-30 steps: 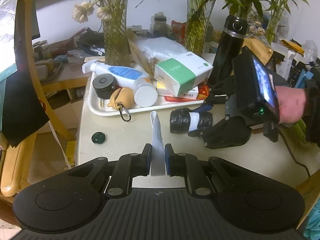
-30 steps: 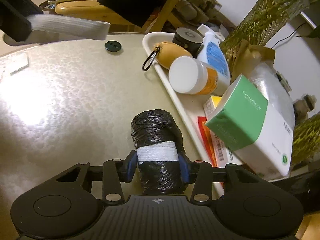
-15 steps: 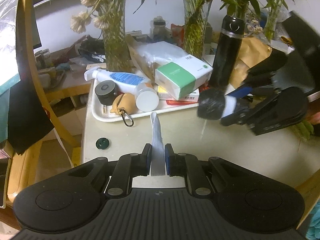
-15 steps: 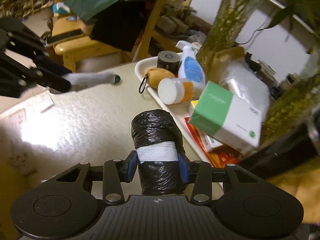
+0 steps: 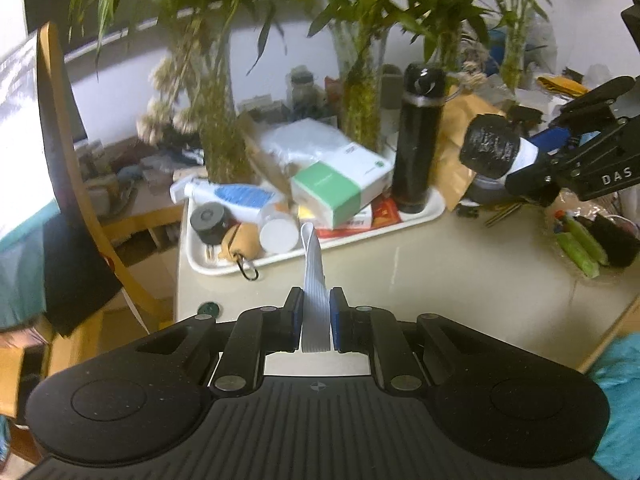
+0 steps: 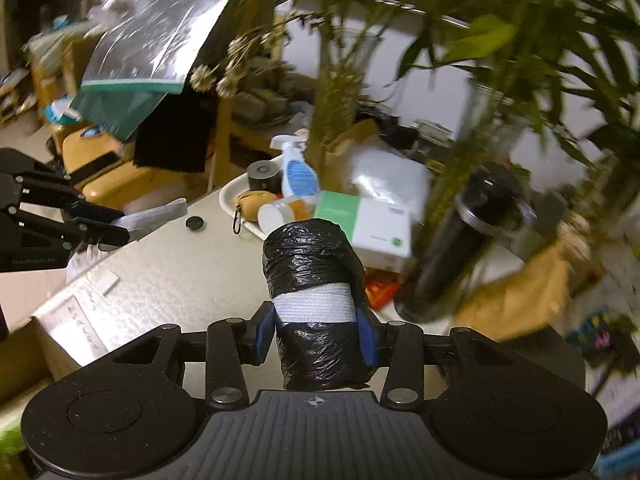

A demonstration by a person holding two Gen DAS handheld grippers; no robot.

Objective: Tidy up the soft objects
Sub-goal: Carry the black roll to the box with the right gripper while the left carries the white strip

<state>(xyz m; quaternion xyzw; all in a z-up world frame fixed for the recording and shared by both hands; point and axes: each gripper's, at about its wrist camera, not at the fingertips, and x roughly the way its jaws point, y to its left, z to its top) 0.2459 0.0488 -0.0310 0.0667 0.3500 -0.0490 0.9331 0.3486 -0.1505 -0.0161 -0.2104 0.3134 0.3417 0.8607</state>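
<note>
White tray on the desk holds a spray bottle, green-white box and black flask. Left gripper pinches a grey strap; right gripper clamps a black bag roll.

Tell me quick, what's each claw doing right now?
Left claw: closed on a flat ribbed grey-white elastic strap.
Right claw: closed on a crinkled black plastic-bag roll with white band.

Cluttered home: vased plants, toiletries tray

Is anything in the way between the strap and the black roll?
Nothing visible. The strap in the left gripper and the roll in the right gripper are both up in the air, with only open space between them.
</note>
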